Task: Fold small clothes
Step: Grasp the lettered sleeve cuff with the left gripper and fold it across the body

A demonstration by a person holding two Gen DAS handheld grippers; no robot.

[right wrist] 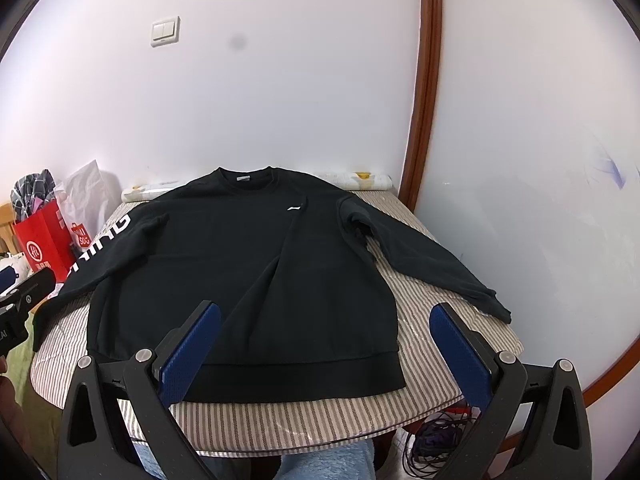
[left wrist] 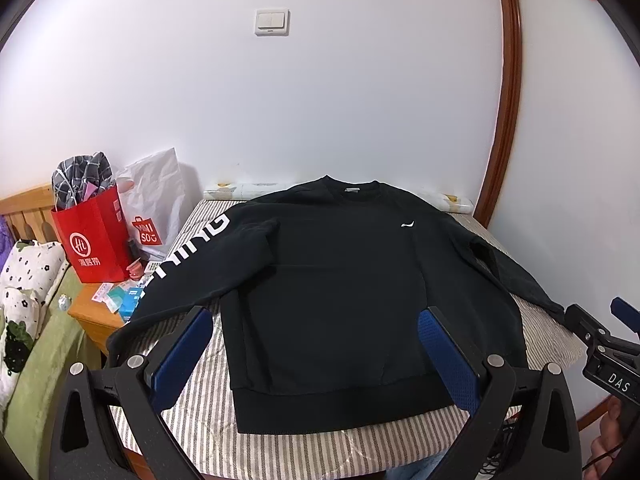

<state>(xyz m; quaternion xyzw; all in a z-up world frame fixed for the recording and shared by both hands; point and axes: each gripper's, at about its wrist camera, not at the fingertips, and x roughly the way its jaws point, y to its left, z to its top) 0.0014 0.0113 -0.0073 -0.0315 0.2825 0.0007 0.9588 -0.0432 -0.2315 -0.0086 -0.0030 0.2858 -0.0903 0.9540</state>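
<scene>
Two grippers hover spread wide at the near edge of the striped table (right wrist: 420,292), gripping nothing. Left gripper (left wrist: 314,340): its blue fingers (left wrist: 188,354) frame the near hem of the black sweatshirt (left wrist: 332,280), which lies flat, front up, just beyond them. Right gripper (right wrist: 326,334): the garment's right half lies between its fingers (right wrist: 460,352), one sleeve (right wrist: 432,264) stretching beyond the right finger.
</scene>
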